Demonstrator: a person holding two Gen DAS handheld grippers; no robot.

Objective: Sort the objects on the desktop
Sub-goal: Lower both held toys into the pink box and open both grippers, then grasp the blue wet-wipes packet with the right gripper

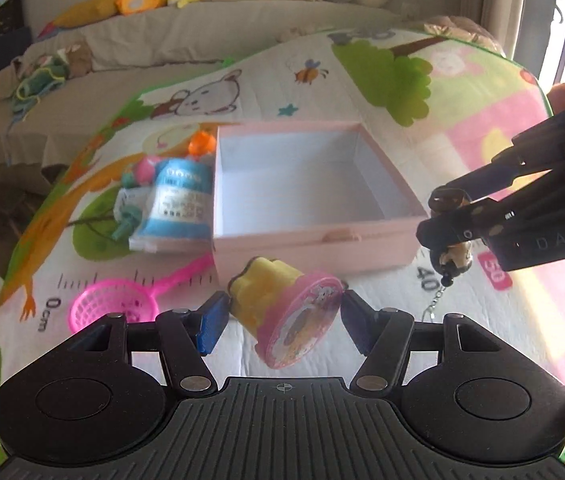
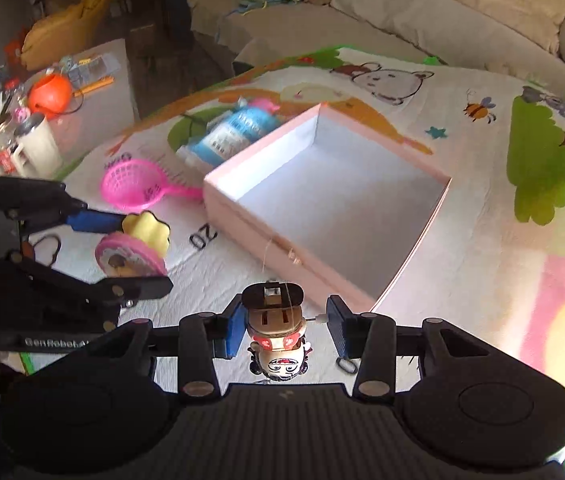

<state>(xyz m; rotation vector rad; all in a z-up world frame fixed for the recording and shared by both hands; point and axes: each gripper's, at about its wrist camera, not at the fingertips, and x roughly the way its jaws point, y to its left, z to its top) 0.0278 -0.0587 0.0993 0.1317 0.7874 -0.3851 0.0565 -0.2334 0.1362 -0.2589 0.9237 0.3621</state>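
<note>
Pink cardboard box (image 1: 314, 236), open and empty on the play mat: your left gripper (image 1: 282, 316) grips a pink-and-yellow stamp toy (image 1: 286, 312), your right gripper (image 2: 282, 328) clasps a small figurine keychain (image 2: 276, 328), both beside it; net scoop (image 1: 110, 308) and blue packet (image 1: 178, 200) remain.

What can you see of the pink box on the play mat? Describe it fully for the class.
The pink box is a shallow, open rectangular carton, pale pink outside and white inside, seemingly cardboard, with a small tab on its front wall. It sits flat on the mat and looks empty. A blue-and-white packet lies against its left side.
</note>
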